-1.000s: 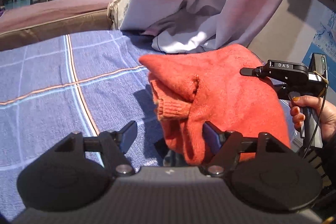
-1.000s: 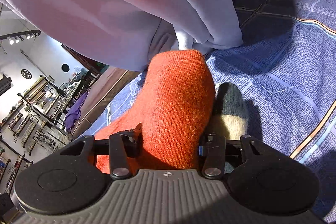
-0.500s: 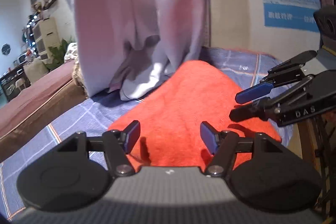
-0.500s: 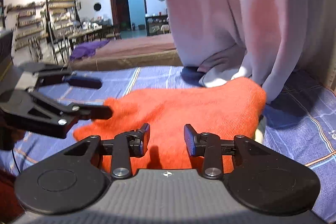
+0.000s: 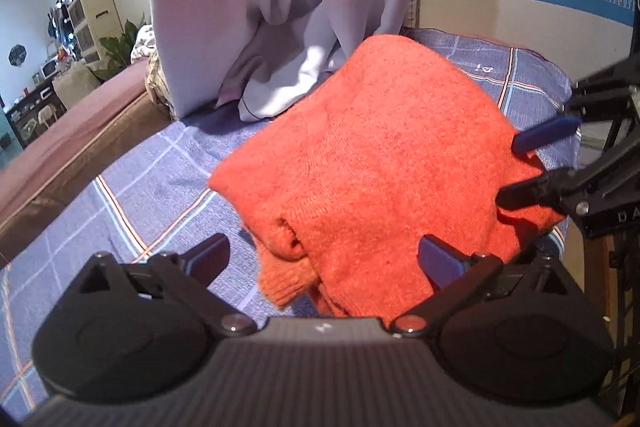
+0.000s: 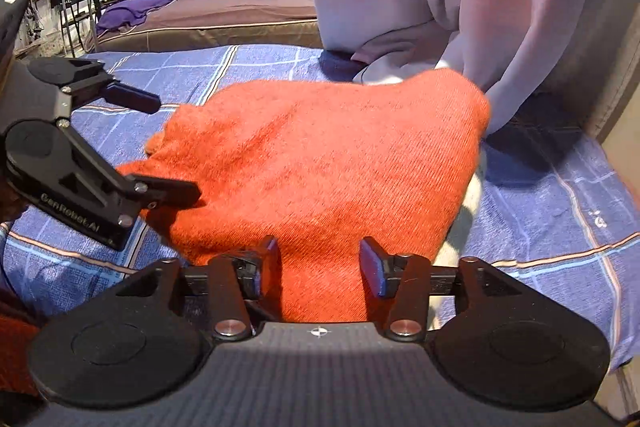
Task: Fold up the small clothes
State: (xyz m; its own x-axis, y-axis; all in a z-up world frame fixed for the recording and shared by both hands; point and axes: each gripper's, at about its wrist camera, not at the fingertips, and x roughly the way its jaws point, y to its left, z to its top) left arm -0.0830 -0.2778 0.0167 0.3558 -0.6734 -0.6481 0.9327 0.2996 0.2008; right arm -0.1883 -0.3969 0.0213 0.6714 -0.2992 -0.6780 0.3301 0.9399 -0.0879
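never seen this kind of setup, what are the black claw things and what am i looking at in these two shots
Each claw is a handheld two-finger gripper; a person holds one in each hand. A fisheye camera on each looks forward along its fingers, so you get one picture per gripper. In the left view, the left gripper fills the bottom and the right gripper enters from the side; the right view mirrors that. An orange sweater, partly folded, lies on a blue checked sheet. Pale cloth hangs behind. Both grippers are open at the sweater's edges, holding nothing.
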